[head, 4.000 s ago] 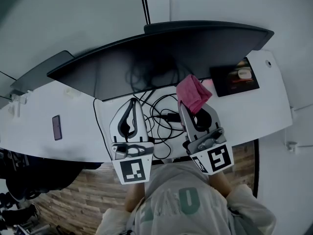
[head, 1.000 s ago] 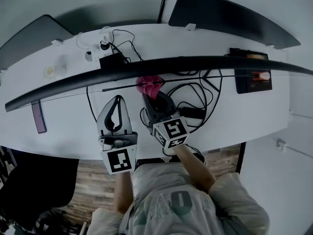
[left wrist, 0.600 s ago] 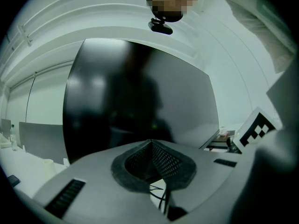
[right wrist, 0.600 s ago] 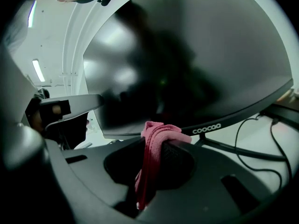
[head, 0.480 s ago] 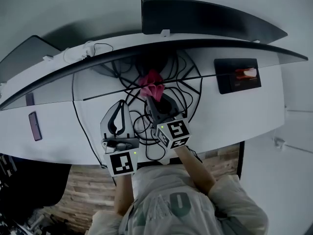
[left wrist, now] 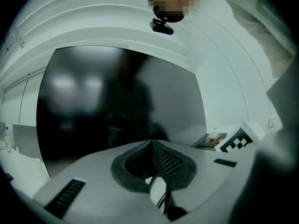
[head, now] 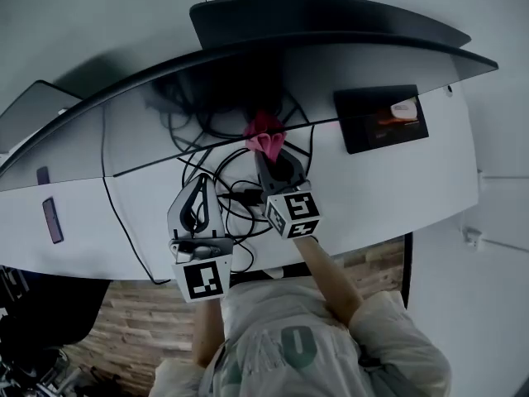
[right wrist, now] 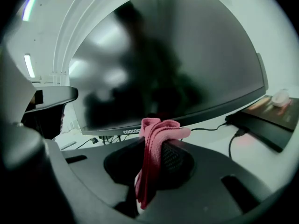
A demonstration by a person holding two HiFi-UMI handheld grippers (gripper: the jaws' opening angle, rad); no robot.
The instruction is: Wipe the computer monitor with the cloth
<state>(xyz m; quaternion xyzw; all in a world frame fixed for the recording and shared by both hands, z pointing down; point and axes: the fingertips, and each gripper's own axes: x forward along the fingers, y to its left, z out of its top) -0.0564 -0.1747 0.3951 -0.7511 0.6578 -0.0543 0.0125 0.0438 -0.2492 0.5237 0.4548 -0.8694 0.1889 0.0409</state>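
Observation:
The wide curved dark monitor (head: 165,126) stands across the white desk (head: 397,188); its black screen fills the right gripper view (right wrist: 173,55) and the left gripper view (left wrist: 117,101). My right gripper (head: 266,151) is shut on a bunched pink cloth (head: 264,135), which sticks out between the jaws (right wrist: 156,143). The cloth sits at the screen's lower edge near the middle; I cannot tell whether it touches. My left gripper (head: 198,182) hangs a little back and to the left over the desk, shut, with nothing in its jaws (left wrist: 152,143).
A tangle of black cables (head: 231,190) lies on the desk under both grippers. A black pad with a mouse (head: 380,118) sits at the right (right wrist: 271,111). A phone (head: 52,219) lies far left. A second dark screen (head: 331,15) stands behind the monitor.
Since four seconds ago the right gripper has carried the cloth forward and left, up to the screen's lower edge. The head view has swung. The left gripper stays shut and empty.

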